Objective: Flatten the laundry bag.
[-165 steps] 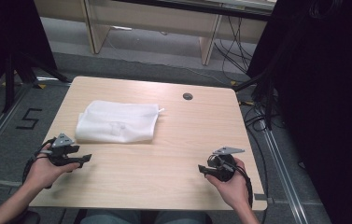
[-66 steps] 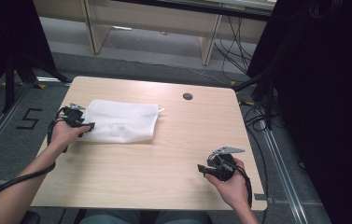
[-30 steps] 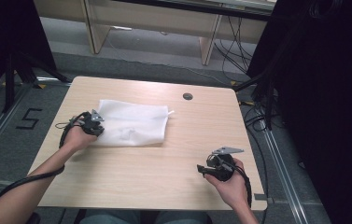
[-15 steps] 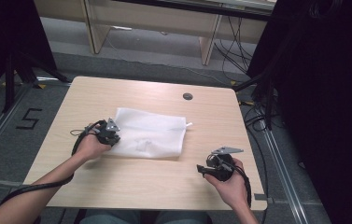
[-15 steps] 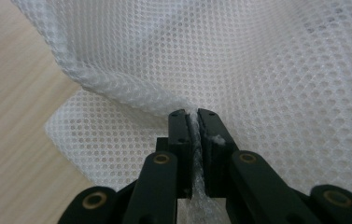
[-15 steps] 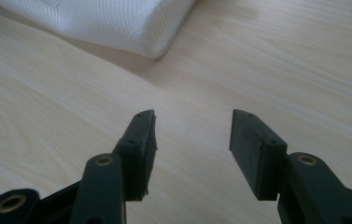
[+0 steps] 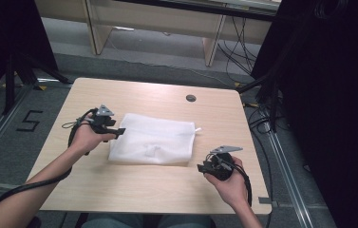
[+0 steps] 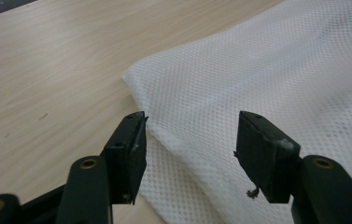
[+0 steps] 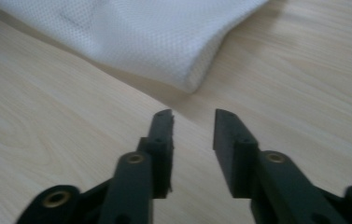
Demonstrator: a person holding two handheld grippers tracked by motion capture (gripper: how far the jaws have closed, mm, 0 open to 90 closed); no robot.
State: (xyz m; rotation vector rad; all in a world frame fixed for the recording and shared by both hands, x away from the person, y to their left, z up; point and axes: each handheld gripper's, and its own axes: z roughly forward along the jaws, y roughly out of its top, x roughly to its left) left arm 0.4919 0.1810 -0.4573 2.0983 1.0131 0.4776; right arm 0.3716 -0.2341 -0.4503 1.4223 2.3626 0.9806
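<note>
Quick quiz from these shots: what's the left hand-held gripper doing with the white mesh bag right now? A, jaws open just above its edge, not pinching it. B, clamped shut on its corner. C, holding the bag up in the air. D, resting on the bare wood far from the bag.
A: in the left gripper view, the left hand-held gripper has its jaws apart over the edge of the white mesh bag, which lies flat on the table.

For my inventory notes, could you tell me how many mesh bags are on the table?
1: the white mesh bag lies mid-table, between both grippers.
</note>
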